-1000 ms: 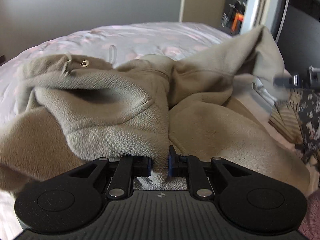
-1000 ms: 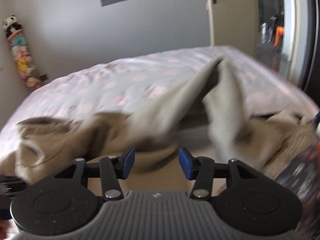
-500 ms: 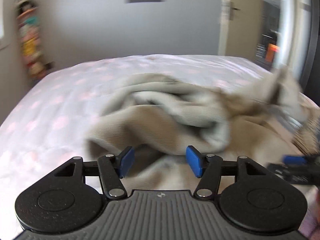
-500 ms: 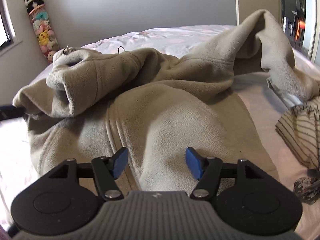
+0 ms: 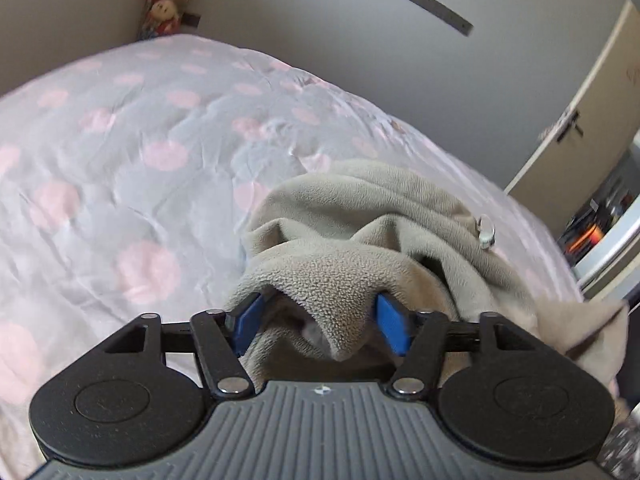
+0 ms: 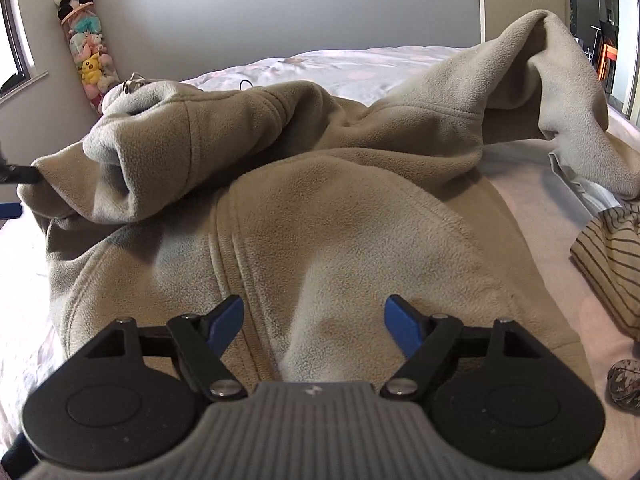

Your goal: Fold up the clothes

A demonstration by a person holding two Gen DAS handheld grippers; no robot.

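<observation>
Bedroom with grey walls, a bed [image 5: 120, 152] under a pale cover with pink dots filling most of both views. Beige door [image 5: 580, 120] on the right, partly ajar. Beige fleece hoodie [image 6: 340, 220] lies spread across the bed, body flat toward the near edge, one sleeve [image 6: 168, 152] bunched at the left with its cuff opening facing out, the other part [image 6: 560, 92] draped up in a peak at the right. Striped garment [image 6: 608, 256] crumpled on the bed just right of the hoodie, apart from it. Tall clear tube of plush toys [image 6: 86, 48] stands in the far left corner against the wall, panda on top. Left gripper [image 5: 320, 320]: jaws spread wide, a fold of hoodie fleece [image 5: 332, 280] hanging down between the blue pads, not pinched; cloth touches near both pads. Right gripper [image 6: 314, 326]: jaws spread, hovering low over the hoodie's lower body, nothing between the pads but fabric below; contact unclear. Small metal eyelet [image 5: 485, 232] with drawstring at the hood edge in the left wrist view. Small patterned bundle [image 6: 624, 384] at the far right bed edge, blurred.
</observation>
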